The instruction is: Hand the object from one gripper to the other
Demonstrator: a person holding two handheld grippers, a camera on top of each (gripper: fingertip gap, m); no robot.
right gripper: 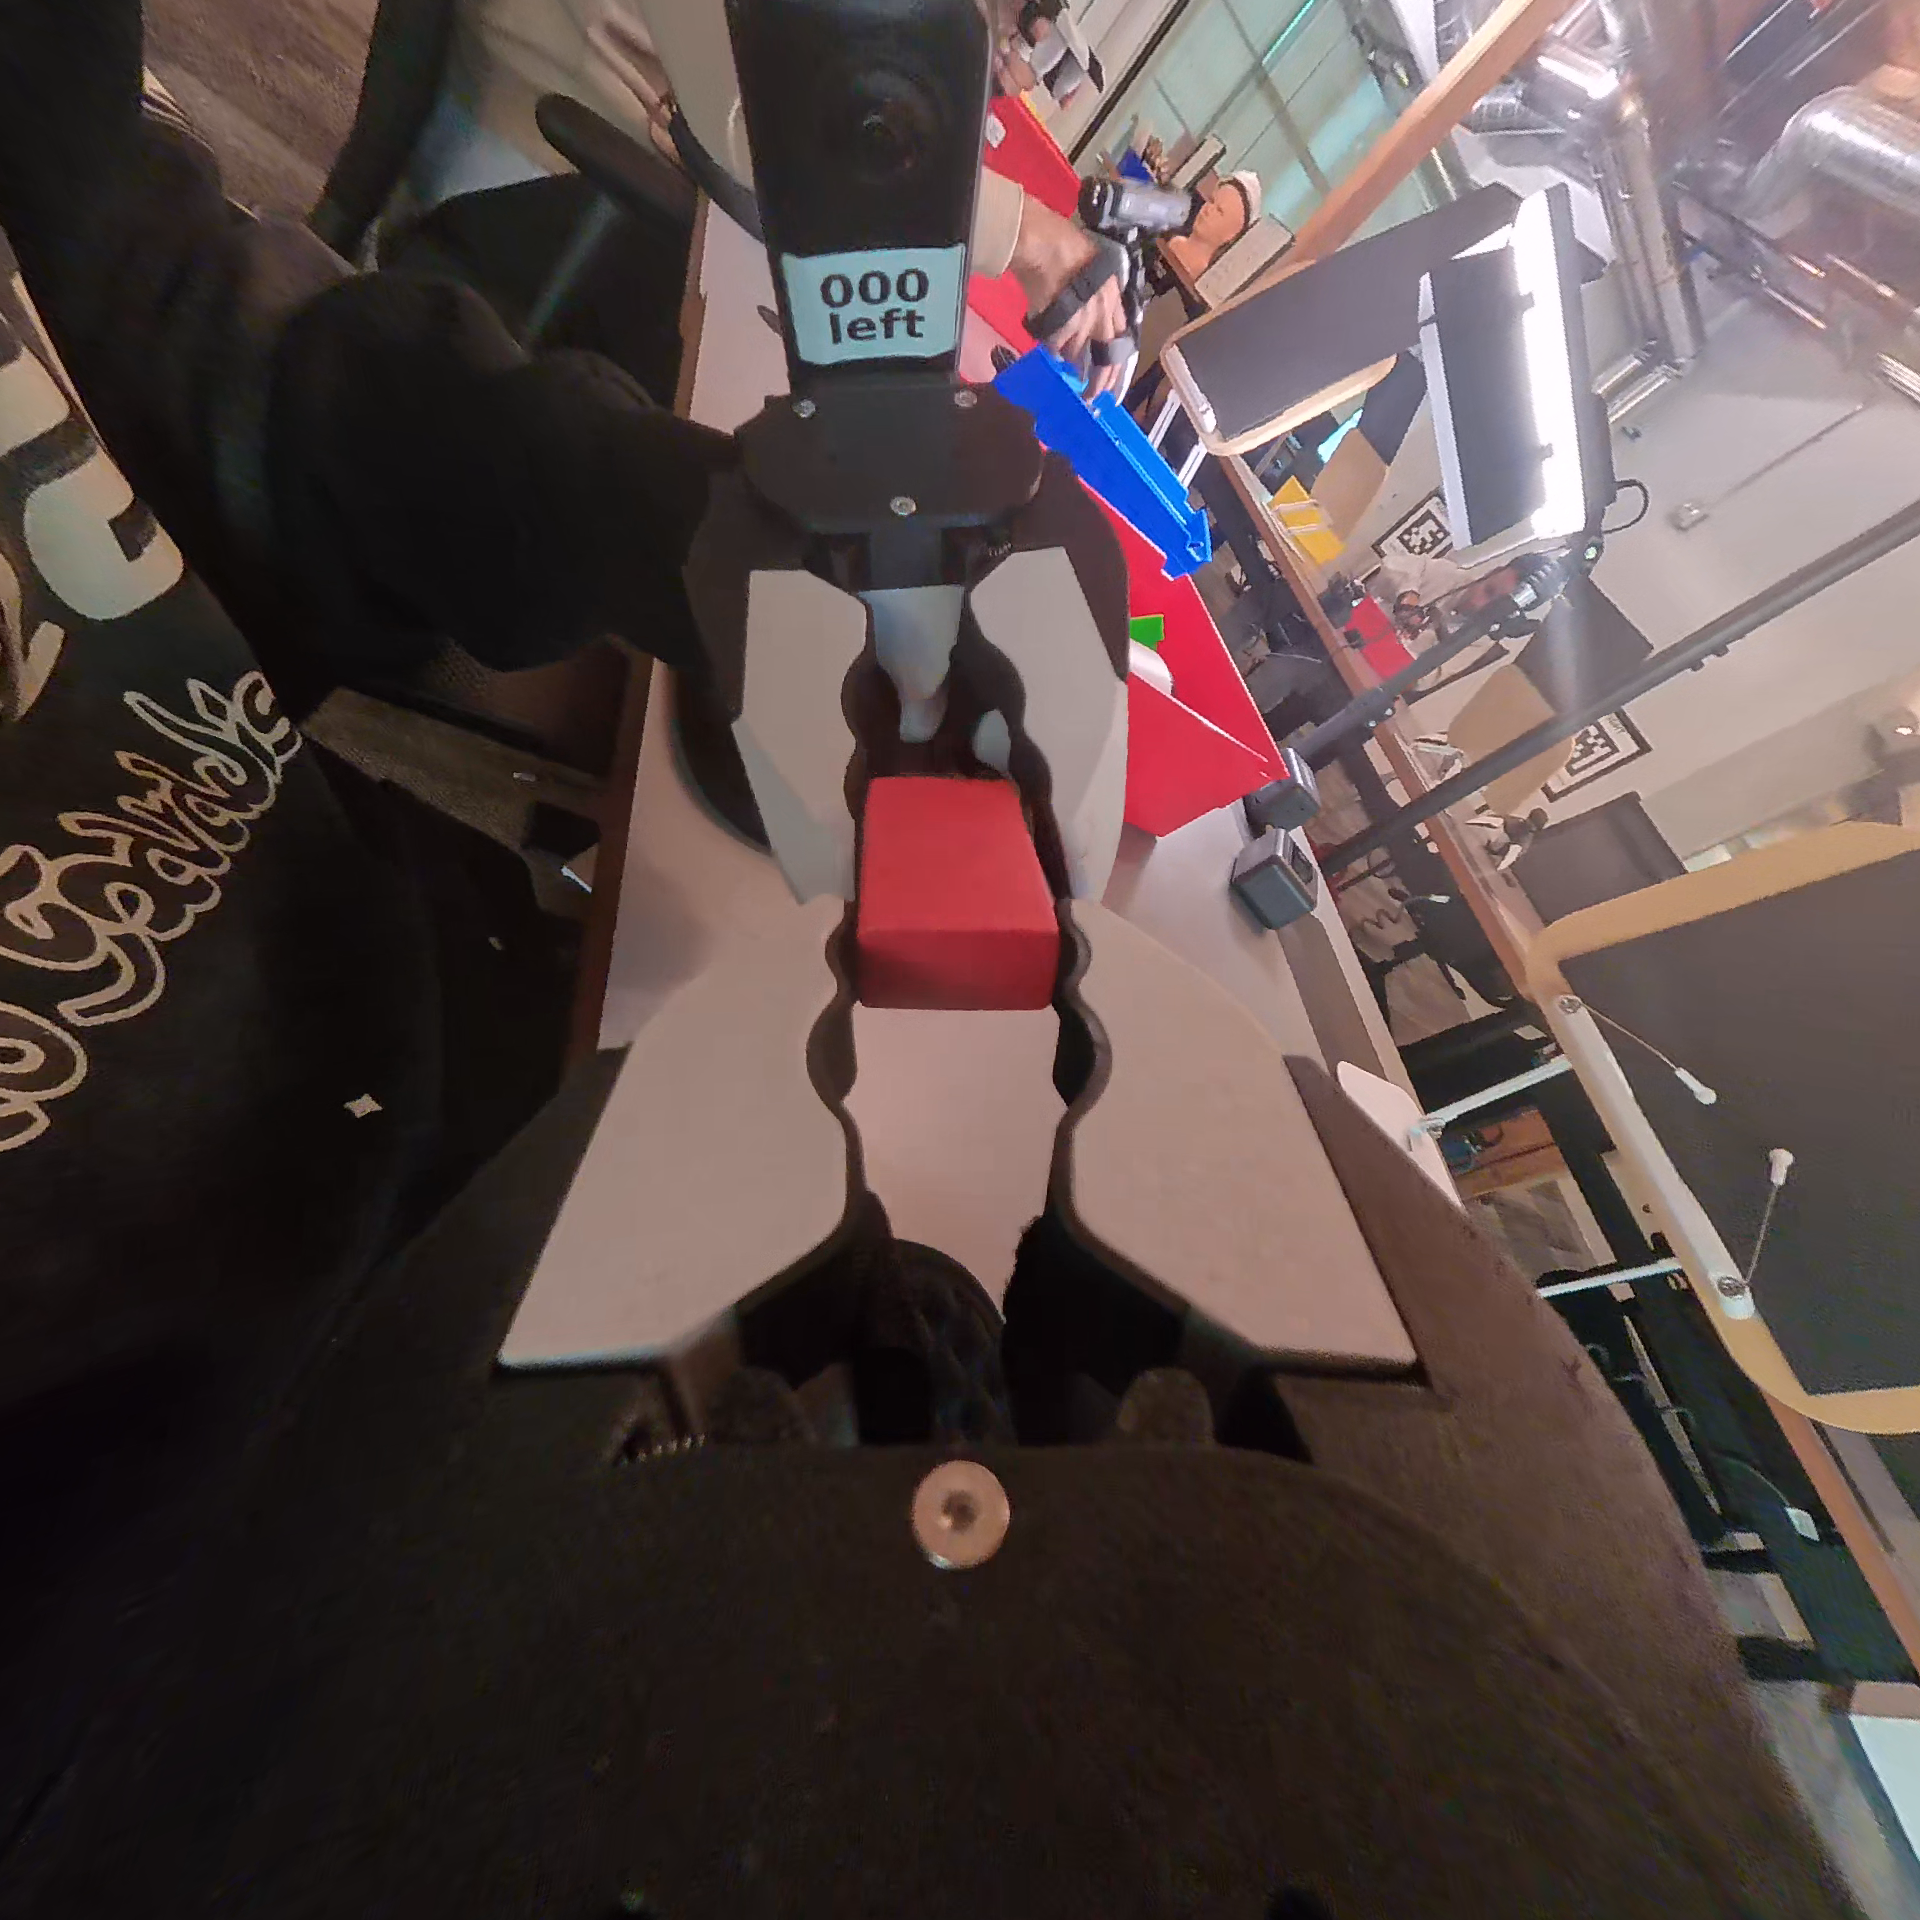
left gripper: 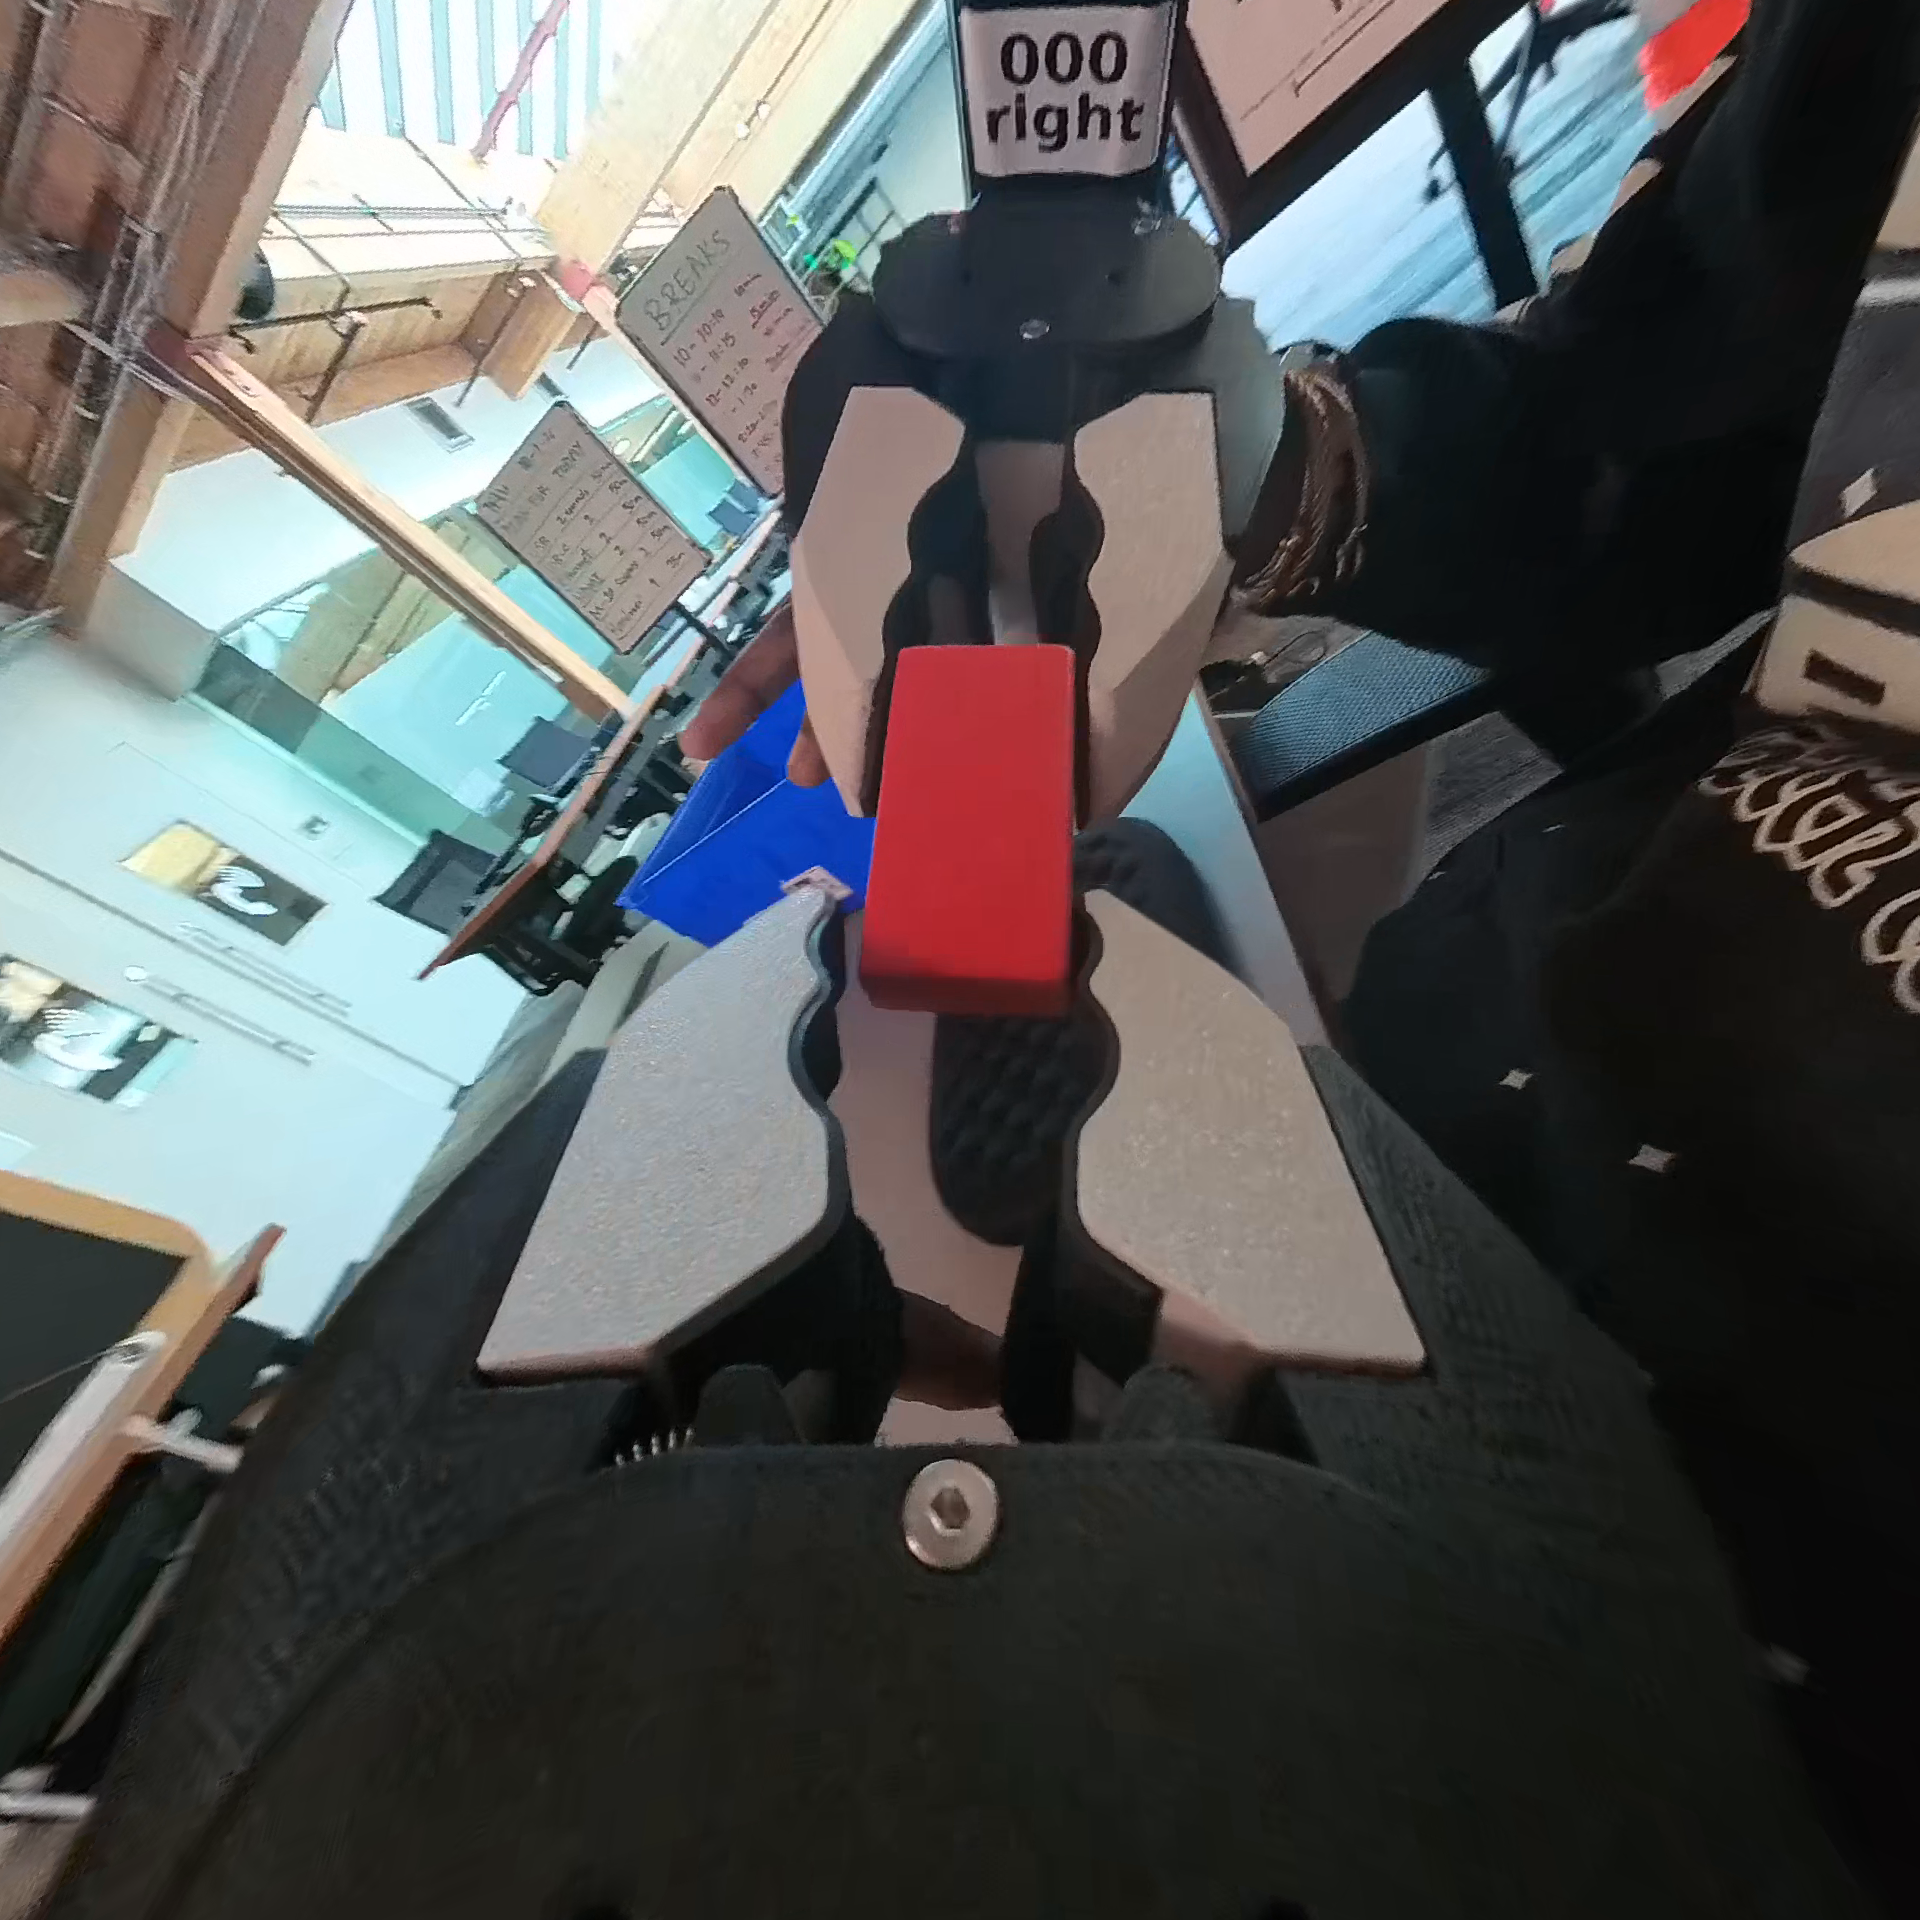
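A red rectangular block (left gripper: 971,831) is held in the air between the two grippers, which face each other tip to tip. My right gripper (right gripper: 951,925) is shut on one end of the block (right gripper: 951,904), with both fingers pressed against its sides. It also shows at the top of the left wrist view (left gripper: 977,800). My left gripper (left gripper: 956,925) is open around the block's other end. A narrow gap shows between its left finger (left gripper: 727,1091) and the block. It also shows at the top of the right wrist view (right gripper: 951,878).
A white table (right gripper: 1195,914) lies under the grippers. On it are a blue bin (left gripper: 748,842), a red bin (right gripper: 1184,727) and a small grey cube camera (right gripper: 1273,883). Black sleeves hold both grippers. Desks, chairs and whiteboards stand behind. Both grippers' tips are close together, under 4 cm apart.
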